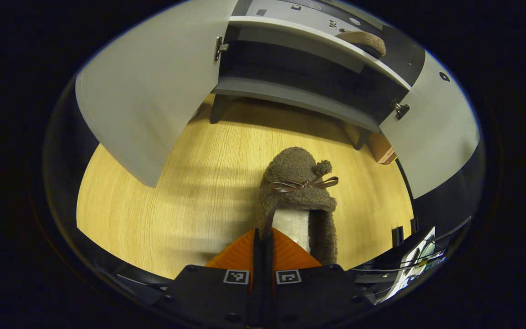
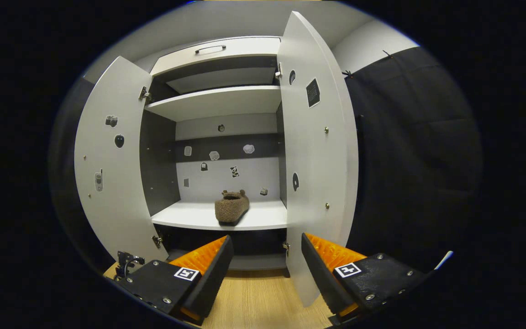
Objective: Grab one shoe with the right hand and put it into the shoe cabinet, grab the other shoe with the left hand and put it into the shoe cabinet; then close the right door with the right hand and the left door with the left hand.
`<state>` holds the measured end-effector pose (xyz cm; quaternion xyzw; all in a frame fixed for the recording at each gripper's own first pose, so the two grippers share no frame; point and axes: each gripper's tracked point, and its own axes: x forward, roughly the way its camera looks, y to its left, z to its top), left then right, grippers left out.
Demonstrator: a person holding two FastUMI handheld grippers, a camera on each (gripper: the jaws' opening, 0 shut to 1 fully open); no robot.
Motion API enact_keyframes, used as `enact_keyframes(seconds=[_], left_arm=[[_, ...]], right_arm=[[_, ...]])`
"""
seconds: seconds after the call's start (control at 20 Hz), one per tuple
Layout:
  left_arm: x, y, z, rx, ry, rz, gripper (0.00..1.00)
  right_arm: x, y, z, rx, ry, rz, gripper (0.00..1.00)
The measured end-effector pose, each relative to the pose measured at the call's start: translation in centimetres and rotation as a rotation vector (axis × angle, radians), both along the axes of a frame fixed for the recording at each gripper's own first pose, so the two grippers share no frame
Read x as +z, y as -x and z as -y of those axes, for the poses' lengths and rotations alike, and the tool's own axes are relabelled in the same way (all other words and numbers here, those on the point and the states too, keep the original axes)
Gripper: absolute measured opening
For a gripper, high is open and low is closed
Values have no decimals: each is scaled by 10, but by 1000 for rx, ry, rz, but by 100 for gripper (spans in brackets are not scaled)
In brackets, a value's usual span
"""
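The second brown fleece slipper with a thin ribbon bow (image 1: 298, 192) hangs toe-forward above the pale wood-grain floor (image 1: 208, 192), its heel collar pinched by the left hand-held gripper (image 1: 263, 246), whose fingers stand nearly together on the fabric; the step in hand appears to be the left hand's delivery of this shoe to the cabinet. Its mate, a matching brown fleece slipper (image 2: 232, 207), already lies on the white middle shelf (image 2: 263, 218) of the grey-and-white two-door shoe cabinet (image 2: 219, 105), toward the centre of the shelf, with bare shelf on either side; the upper shelf above it looks bare, and the dark lowest compartment is too shadowed to judge. The right hand-held gripper (image 2: 265, 256) holds nothing, its fingers spread wide, facing the opening between the left door (image 2: 107, 183) and the right door (image 2: 318, 173), both swung fully out. The next move likely calls for carrying the held slipper up and forward onto the shelf beside its mate, clear of the door edges; only then the doors, right first.
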<state>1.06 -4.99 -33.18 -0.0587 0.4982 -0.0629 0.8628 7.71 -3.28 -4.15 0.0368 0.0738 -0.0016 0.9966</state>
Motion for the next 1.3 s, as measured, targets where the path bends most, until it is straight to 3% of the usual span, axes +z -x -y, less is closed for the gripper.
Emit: enact_keyframes(seconds=[0.5, 0.95, 1.3], left_arm=[[134, -74, 22, -19, -20, 248, 7], [253, -190, 32, 21, -33, 494, 7], [290, -281, 41, 28, -78, 594, 6]], right_arm=[[12, 19, 7, -2, 2, 21, 92], [4, 19, 18, -17, 3, 0, 92], [11, 12, 41, -59, -5, 7, 92]])
